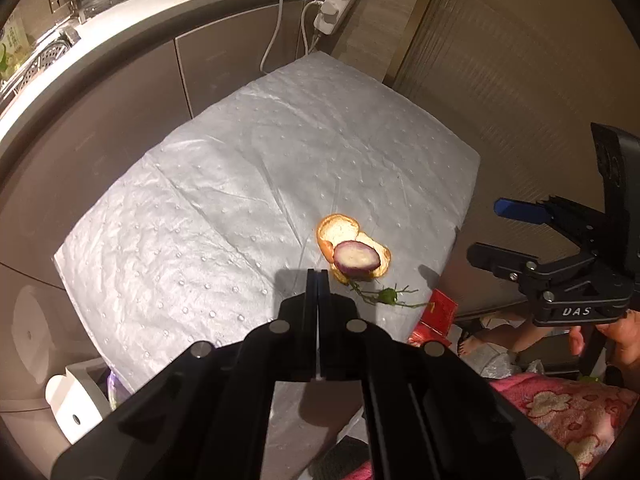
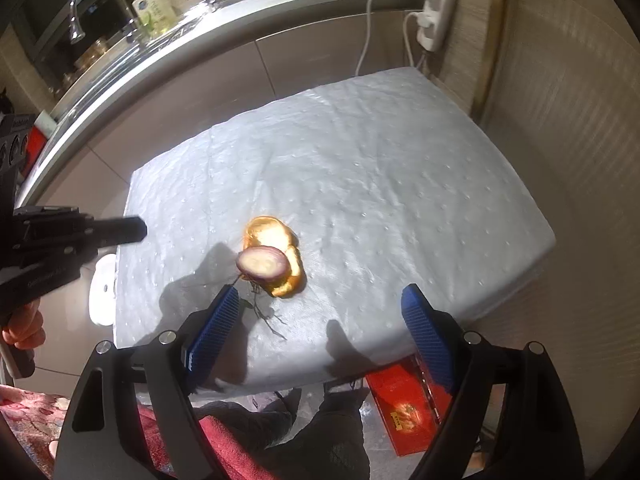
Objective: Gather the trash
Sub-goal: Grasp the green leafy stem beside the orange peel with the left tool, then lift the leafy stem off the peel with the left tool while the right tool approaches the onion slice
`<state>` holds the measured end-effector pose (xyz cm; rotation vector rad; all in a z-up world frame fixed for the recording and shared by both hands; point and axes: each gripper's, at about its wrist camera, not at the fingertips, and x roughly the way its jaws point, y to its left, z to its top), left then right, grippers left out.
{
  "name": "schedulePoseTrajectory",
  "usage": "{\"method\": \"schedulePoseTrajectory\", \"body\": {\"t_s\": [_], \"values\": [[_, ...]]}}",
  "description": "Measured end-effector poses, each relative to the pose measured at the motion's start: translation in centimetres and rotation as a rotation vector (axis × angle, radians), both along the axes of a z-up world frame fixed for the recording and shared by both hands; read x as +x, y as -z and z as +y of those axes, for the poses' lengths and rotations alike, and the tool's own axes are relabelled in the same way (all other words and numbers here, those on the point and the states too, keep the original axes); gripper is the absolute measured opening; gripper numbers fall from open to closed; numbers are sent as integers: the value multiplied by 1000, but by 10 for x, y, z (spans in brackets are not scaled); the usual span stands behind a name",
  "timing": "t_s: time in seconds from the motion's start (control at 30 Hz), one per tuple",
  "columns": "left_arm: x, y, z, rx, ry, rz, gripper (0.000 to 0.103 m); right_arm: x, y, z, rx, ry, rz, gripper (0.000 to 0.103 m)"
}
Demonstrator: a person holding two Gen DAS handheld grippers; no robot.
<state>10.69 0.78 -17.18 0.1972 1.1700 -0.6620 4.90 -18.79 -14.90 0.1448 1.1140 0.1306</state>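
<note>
The purple onion slice [image 2: 262, 265], likely light, limp and slippery, lies atop curled orange peel [image 2: 276, 256] near the padded surface's [image 2: 400, 160] front edge, best pinched across its rim by the wide-open, empty right tongs [image 2: 322, 322]; left tongs [image 1: 317, 276] are closed, empty.

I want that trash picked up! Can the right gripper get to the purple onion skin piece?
Probably yes. The right gripper has its jaws wide open, and the purple onion skin piece lies just ahead atop the orange peel, with nothing between.
</note>
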Motion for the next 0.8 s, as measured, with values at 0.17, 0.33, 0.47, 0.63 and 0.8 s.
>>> {"method": "schedulePoseTrajectory", "body": {"t_s": [0.17, 0.33, 0.47, 0.63, 0.8], "values": [[-12, 25, -16, 4, 59, 106, 5, 8, -5, -5, -2, 7, -9, 83], [-18, 50, -41, 42, 78, 150, 50, 6, -7, -25, -6, 46, -10, 83], [-16, 58, -52, 48, 85, 169, 60, 5, -3, -38, 3, 72, 3, 83], [-13, 62, -65, 34, 101, 182, 63, 2, 1, -47, 2, 77, 15, 83], [-9, 68, -78, 47, 105, 162, 49, 1, 2, -53, 3, 82, 19, 83]]}}
